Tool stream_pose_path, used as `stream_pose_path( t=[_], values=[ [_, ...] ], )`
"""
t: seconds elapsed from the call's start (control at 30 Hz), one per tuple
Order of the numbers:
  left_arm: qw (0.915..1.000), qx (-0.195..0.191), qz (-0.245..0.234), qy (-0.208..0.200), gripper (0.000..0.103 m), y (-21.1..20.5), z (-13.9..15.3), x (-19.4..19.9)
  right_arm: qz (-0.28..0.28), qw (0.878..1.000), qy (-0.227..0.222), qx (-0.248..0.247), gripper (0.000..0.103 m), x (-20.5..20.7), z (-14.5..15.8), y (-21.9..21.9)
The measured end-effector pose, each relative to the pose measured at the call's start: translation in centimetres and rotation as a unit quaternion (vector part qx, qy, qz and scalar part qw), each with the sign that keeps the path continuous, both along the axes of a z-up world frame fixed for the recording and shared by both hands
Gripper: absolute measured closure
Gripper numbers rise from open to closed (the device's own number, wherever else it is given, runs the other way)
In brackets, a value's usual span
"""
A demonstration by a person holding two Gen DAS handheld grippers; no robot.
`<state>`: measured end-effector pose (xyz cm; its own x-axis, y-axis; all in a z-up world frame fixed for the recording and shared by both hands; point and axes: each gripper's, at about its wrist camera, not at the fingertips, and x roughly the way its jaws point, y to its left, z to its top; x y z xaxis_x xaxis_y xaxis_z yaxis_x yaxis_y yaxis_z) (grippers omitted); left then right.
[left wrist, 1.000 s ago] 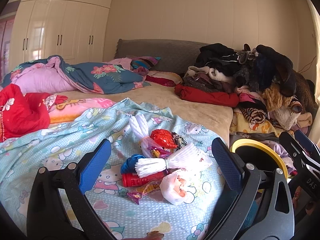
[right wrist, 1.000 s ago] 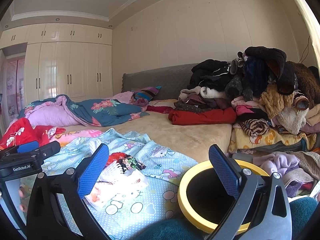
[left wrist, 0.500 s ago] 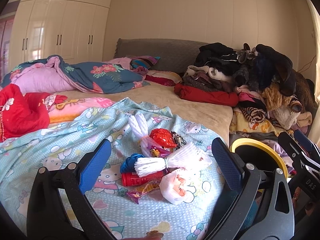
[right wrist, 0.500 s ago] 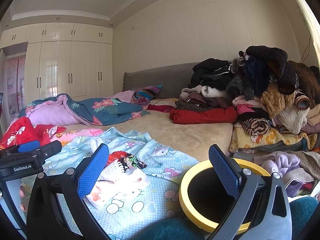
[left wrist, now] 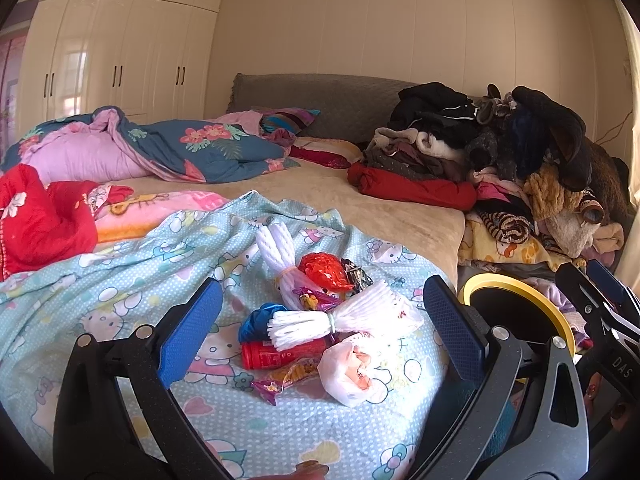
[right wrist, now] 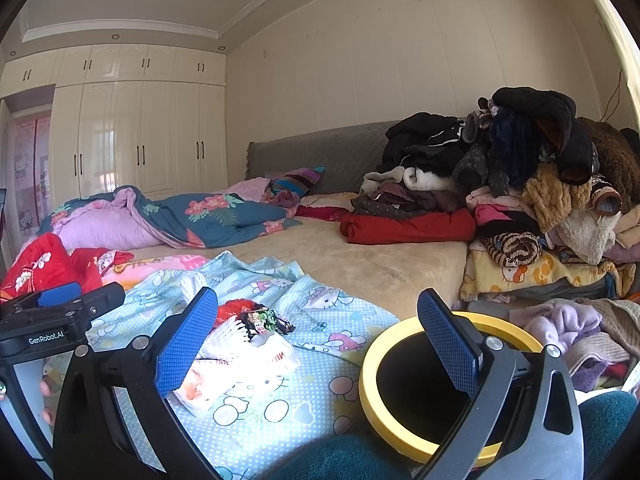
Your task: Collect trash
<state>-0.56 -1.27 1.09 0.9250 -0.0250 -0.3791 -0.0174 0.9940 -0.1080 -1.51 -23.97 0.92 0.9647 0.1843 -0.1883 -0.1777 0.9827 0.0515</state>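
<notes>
The trash pile (left wrist: 320, 332) lies on the sheet (left wrist: 120, 280) at the bed's near end; the bin (right wrist: 400, 412) stands right of it; heaped clothes (left wrist: 520, 168) sit behind the bin.

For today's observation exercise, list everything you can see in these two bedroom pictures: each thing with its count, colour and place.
foam nets: two, white, in the trash heap on the sheet
can: one, red, lying under the nearer net
plastic bag: one, white, front of the heap
foil wrapper: one, red, back of the heap
bin: one, yellow rim, black inside, beside the bed
sheet: one, light blue with cartoon cats, on the bed
clothes pile: one, mixed colours, right of the bed
wardrobe: one, cream, far wall
left gripper: black with blue pads, open, facing the heap
right gripper: same, open, near the bin
</notes>
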Motion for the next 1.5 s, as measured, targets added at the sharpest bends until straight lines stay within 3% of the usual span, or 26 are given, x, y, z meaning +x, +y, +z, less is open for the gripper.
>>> stream_pose_path(
  t=[0.23, 0.83, 1.27, 1.5],
  values=[
    [0.9998, -0.011, 0.013, 0.005, 0.011, 0.5, -0.6, -0.1, 0.033, 0.999, 0.021, 0.000, 0.006, 0.4, -0.9, 0.9],
    [0.9935, -0.073, 0.083, 0.030, 0.011, 8.6, -1.9, 2.0, 0.165, 0.982, 0.082, -0.036, 0.006, 5.2, -2.0, 7.1],
    [0.9897, -0.126, 0.056, 0.040, 0.011, 11.1, -2.4, 7.9, 0.227, 0.963, 0.129, -0.063, 0.006, 11.0, -2.8, 10.4],
    [0.9846, -0.152, 0.032, 0.080, 0.011, 11.4, -3.8, 13.1, 0.241, 0.952, 0.175, -0.071, 0.006, 15.3, -4.6, 10.9]
  ],
)
